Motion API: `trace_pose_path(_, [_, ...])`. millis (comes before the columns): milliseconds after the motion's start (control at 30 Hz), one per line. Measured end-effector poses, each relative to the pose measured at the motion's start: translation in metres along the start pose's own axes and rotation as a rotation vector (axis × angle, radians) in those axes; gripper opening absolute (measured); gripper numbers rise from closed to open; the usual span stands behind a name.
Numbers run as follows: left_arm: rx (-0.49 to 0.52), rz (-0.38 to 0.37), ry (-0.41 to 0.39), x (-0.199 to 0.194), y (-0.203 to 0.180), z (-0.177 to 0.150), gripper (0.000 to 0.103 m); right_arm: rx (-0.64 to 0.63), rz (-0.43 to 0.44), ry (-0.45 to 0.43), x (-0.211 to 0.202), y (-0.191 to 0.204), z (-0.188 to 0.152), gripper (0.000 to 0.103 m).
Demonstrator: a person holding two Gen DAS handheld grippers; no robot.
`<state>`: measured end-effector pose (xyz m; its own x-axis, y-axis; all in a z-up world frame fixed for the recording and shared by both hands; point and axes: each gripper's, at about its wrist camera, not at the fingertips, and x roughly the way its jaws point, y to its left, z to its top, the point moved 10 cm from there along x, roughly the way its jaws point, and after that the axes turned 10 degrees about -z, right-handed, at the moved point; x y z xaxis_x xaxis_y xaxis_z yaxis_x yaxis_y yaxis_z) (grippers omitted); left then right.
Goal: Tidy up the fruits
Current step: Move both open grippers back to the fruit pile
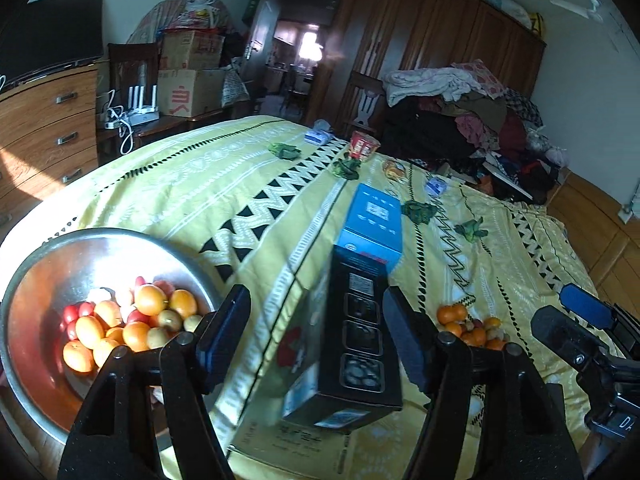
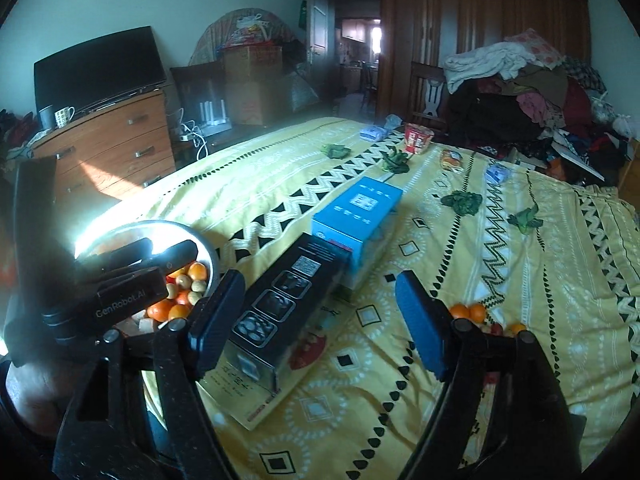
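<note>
- Left wrist view: the left gripper (image 1: 316,330) hangs above the yellow bedspread (image 1: 192,184), tilted downward, its jaws spread apart with nothing pressed between the pads.
- A long black box (image 1: 360,344) lies on the bedspread and shows in the gap between the fingers; the fingers stand clear of its sides, not touching it.
- A blue box (image 1: 374,224) lies just beyond the black box's far end.
- A metal bowl (image 1: 52,256) sits left of the black box; it holds oranges, small red fruits and pale round ones.
- A loose heap of fruits (image 1: 472,326) lies on the bedspread right of the black box, near the right finger.
- The right gripper (image 1: 580,320) shows at the far right edge, beyond the loose heap; from here I cannot tell how its jaws stand.
- Right wrist view: the right gripper (image 2: 320,320) is angled down over the bedspread (image 2: 540,280), jaws wide and holding nothing.
- The black box (image 2: 280,304) runs just beside its left finger.
- The loose fruits (image 2: 476,316) peek out behind its right finger, well right of the black box.
- The left gripper (image 2: 132,276) sits left of the black box, over the metal bowl (image 2: 208,256), hiding part of the fruit inside.
</note>
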<state>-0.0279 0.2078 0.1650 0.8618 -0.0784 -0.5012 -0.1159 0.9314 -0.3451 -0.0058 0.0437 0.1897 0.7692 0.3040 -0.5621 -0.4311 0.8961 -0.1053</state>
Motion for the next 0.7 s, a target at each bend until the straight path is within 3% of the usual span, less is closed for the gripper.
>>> trace_pose_path(400, [0.204, -0.124, 0.171, 0.063, -0.139, -0.057, 0.070, 0.168, -0.104, 0.060, 0.010, -0.113, -0.052, 0.080])
trace_pose_path(700, [0.249, -0.191, 0.326, 0.126, -0.188, -0.116, 0.070, 0.312, -0.210, 0.192, 0.031, -0.210, -0.137, 0.080])
